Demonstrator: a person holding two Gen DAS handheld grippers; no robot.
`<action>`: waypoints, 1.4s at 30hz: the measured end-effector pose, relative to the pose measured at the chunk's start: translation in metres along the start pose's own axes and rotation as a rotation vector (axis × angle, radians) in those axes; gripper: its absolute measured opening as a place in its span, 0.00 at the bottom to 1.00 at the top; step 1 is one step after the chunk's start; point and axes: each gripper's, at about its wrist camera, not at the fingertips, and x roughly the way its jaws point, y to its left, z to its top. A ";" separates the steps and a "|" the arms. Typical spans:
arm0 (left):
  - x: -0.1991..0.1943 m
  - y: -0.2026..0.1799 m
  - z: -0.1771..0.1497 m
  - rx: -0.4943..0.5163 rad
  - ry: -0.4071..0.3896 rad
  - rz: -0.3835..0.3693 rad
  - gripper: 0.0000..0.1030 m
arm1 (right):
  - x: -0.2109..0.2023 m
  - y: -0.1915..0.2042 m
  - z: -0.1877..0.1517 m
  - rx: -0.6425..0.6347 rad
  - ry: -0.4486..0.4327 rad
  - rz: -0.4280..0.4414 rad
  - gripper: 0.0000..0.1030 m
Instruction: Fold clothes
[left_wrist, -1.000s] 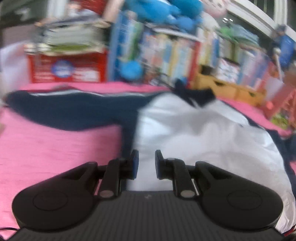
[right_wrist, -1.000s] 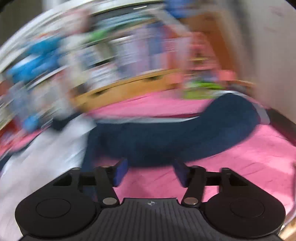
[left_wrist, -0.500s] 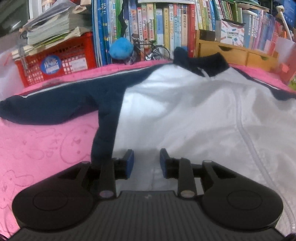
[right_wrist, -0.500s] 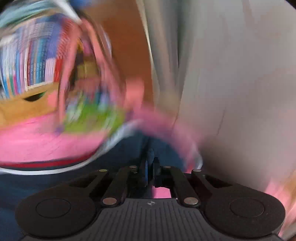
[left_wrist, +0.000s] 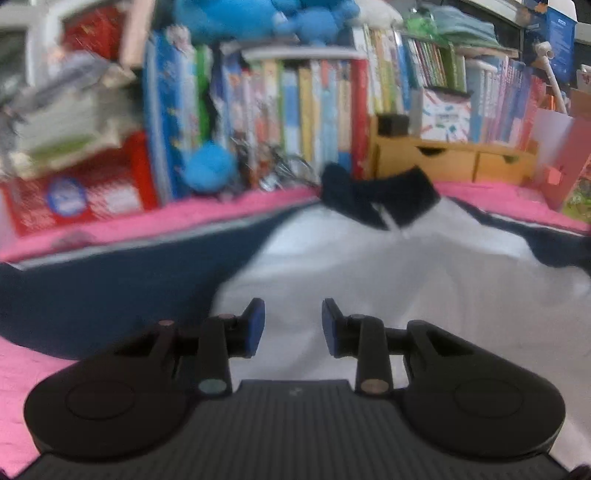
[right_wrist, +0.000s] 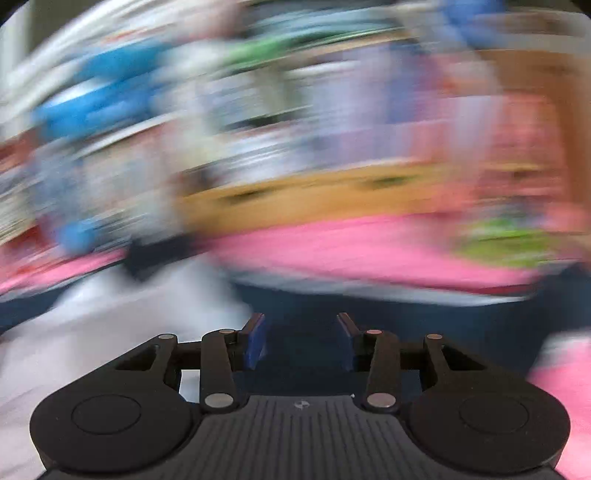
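The white-and-navy jacket (left_wrist: 369, 273) is seen spread flat on the pink cover (left_wrist: 44, 373), left gripper (left_wrist: 292, 325) and right gripper (right_wrist: 301, 341) both held apart and empty above it; a sleeve pinch is judged next.

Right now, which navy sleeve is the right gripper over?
The right gripper, open, hovers over the right sleeve; the other, left sleeve lies beside the left gripper.

Smooth cloth jacket (left_wrist: 369, 266), wooden drawers (left_wrist: 454, 162)

No legible text anywhere.
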 end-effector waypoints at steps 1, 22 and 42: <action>0.009 -0.001 -0.002 0.006 0.014 -0.002 0.31 | 0.009 0.027 -0.007 -0.045 0.029 0.073 0.41; 0.022 0.012 0.015 -0.042 0.009 -0.098 0.30 | 0.067 0.010 0.010 -0.078 0.097 -0.192 0.34; 0.053 -0.040 -0.003 -0.029 0.043 -0.158 0.34 | 0.279 0.071 0.092 -0.095 0.155 -0.157 0.17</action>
